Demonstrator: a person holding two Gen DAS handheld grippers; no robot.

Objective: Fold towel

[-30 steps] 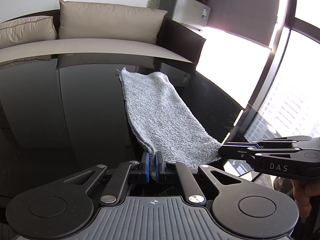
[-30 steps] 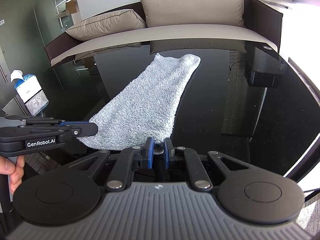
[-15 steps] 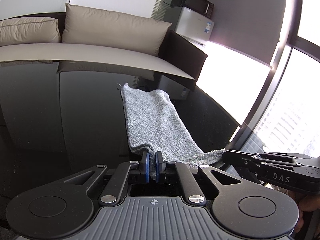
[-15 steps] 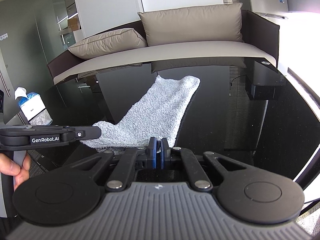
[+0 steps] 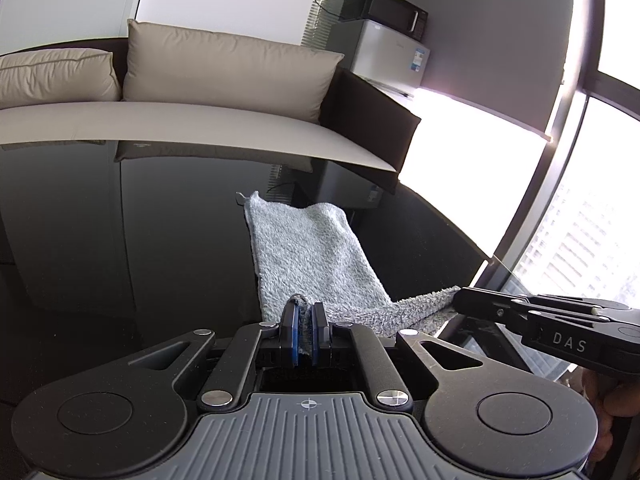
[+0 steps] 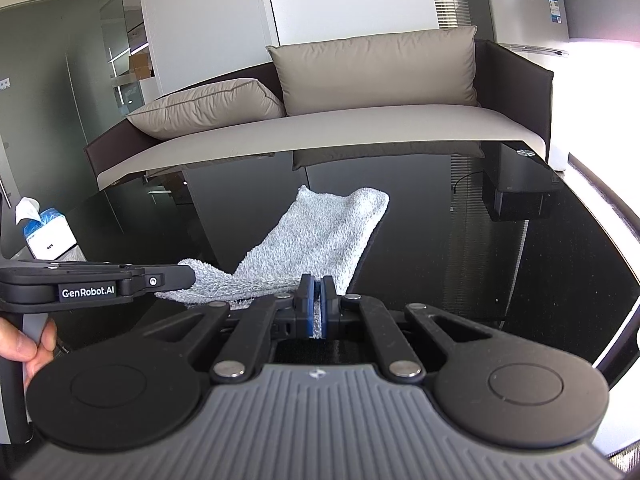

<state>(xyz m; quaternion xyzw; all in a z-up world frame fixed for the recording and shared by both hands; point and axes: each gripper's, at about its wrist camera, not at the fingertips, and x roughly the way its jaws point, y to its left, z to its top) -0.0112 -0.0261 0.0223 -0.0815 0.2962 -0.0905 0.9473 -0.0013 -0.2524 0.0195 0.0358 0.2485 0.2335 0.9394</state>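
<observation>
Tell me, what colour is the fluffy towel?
The towel is light grey, a bit speckled; the right wrist view shows it best.

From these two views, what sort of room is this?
Probably an office lounge or break area: a sofa with cushions behind a glossy black table, a microwave on a small fridge, and tall windows.

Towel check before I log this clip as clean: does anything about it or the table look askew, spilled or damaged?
Nothing stands out. The grey towel has its near corners pinched in the left gripper and right gripper, its far end resting on the glossy black table. No spill or damage shows.
</observation>
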